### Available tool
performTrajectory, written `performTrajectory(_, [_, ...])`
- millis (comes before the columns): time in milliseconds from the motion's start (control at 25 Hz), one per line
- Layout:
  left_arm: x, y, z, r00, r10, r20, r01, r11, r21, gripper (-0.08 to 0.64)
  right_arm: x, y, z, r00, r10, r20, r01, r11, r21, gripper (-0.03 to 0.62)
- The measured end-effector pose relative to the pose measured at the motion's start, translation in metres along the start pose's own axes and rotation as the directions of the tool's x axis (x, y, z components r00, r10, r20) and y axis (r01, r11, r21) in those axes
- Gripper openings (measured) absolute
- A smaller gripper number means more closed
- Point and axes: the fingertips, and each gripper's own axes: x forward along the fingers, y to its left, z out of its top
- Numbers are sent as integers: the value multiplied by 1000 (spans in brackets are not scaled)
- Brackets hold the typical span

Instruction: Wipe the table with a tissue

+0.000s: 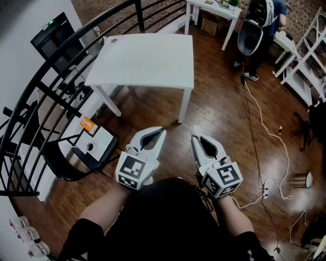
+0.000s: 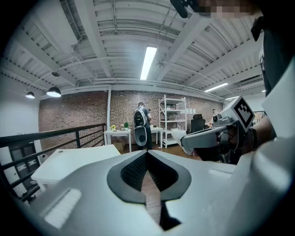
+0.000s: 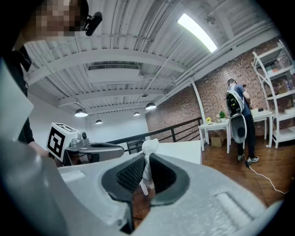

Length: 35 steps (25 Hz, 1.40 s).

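The white table (image 1: 142, 61) stands ahead of me on the wooden floor, and its top is bare. I hold both grippers low, close to my body, short of the table. My right gripper (image 1: 196, 133) is shut on a small white tissue (image 3: 148, 154), whose crumpled tuft sticks out past the tips (image 1: 196, 129). My left gripper (image 1: 162, 131) is shut with nothing between its jaws (image 2: 147, 156). In the left gripper view the right gripper (image 2: 203, 136) shows to the right with the tissue (image 2: 177, 136) at its tip. The table (image 3: 184, 148) lies beyond the right jaws.
A black railing (image 1: 56, 76) curves along the left. A black chair (image 1: 76, 158) with an orange item sits at lower left. A person with a backpack (image 1: 260, 20) stands at the far right by a second white table (image 1: 214, 10) and shelves (image 1: 305, 56). A white cable (image 1: 265, 122) runs to a power strip (image 1: 265, 191).
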Motion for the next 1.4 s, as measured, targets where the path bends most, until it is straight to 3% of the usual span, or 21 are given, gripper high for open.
performTrajectory(120, [5,-7,-15,1000,8,-9,-7,1000,17,12,-6,-8,-4,1000,22,5,-22,1000,-5,17])
performTrajectory(760, [30,-27,-19,998,53,-33,-53,999,12,12,-17,-41,-11,997,75,-9,-75,997,6,17])
performTrajectory(1160, [50,3,-17,999,35,-31,-35,999,1,12,16,-48,-4,998,57,-24,-57,998,0,17])
performTrajectory(1400, [65,47,-24,999,16,-32,-16,1000,-3,12,60,-50,0,999,30,-45,-30,1000,-3,17])
